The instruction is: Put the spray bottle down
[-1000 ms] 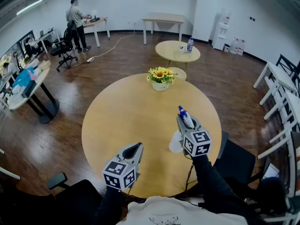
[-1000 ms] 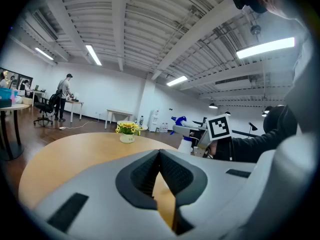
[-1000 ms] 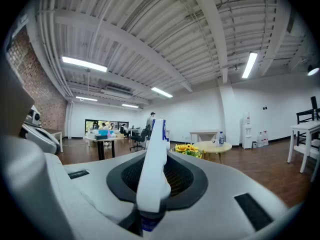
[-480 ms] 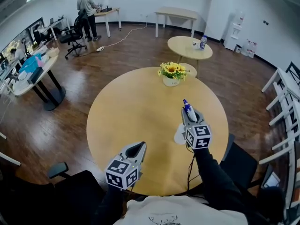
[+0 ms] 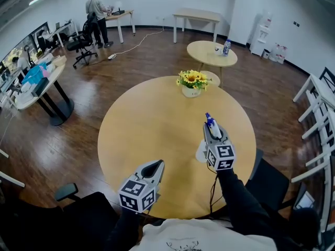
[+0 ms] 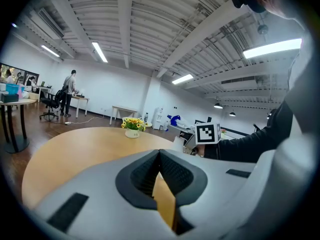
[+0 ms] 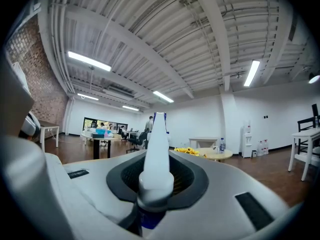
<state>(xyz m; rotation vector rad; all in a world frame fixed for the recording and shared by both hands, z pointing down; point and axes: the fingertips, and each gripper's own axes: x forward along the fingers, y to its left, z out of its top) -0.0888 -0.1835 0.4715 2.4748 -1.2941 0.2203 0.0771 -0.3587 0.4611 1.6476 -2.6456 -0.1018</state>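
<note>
A white spray bottle (image 5: 201,151) with a blue nozzle tip hangs from my right gripper (image 5: 211,127), whose jaws are shut on its head and neck. The bottle's body is low over the right side of the round wooden table (image 5: 152,124); I cannot tell whether its base touches. In the right gripper view the spray bottle's white head (image 7: 156,154) stands up between the jaws of my right gripper (image 7: 157,159). My left gripper (image 5: 152,166) hovers over the table's near edge, shut, with nothing in it. In the left gripper view the left gripper (image 6: 159,156) shows its pads meeting.
A pot of sunflowers (image 5: 192,82) stands at the table's far side. Beyond it is a small round table (image 5: 211,56) with a water bottle (image 5: 226,47). A person (image 5: 97,9) stands at a far desk. White chairs (image 5: 319,103) line the right; a black chair (image 5: 269,184) is close by.
My right gripper has sunk a little toward the table with the spray bottle still in it. The left gripper has stayed where it was.
</note>
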